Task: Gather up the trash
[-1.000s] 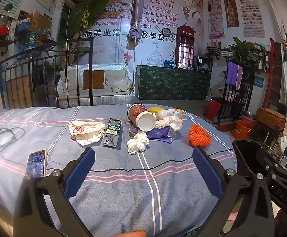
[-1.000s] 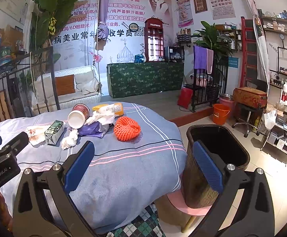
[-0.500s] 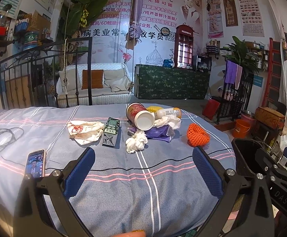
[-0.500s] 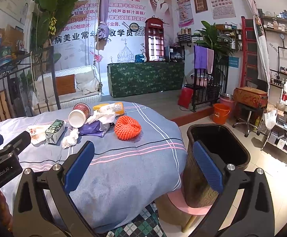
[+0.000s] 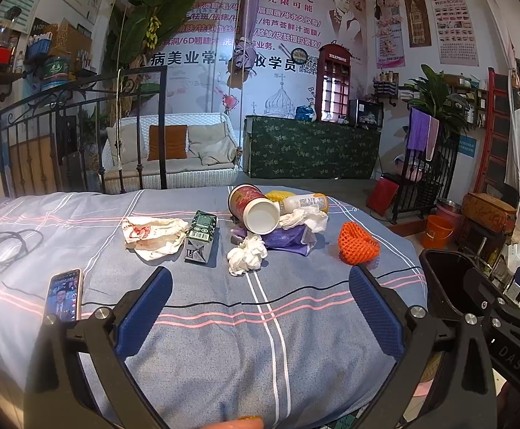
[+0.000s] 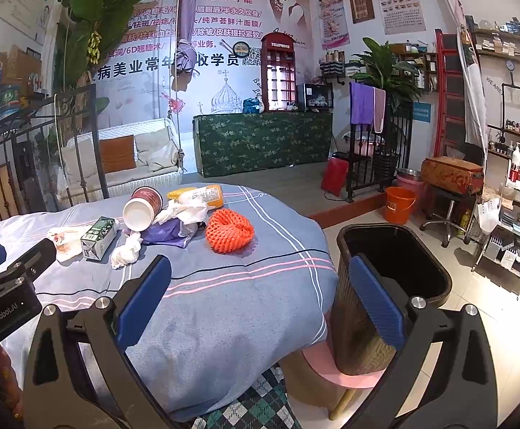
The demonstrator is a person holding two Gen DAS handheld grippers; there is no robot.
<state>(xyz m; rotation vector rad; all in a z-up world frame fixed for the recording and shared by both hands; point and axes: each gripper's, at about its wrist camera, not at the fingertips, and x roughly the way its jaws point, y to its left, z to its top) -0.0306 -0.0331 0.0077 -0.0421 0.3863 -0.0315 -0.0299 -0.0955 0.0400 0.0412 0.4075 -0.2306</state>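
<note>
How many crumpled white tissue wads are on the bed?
2. One crumpled tissue wad lies in front of the tipped paper cup; another tissue wad sits right of the cup, against the bottle. The pile may hide more.

Trash (image 5: pixel 260 228) on bed (image 5: pixel 206 339); bin (image 6: pixel 396 271) right.

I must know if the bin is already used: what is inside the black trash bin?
The black trash bin shows only dark inner walls, no trash visible. Its bottom is hidden by the right gripper finger and shadow.
</note>
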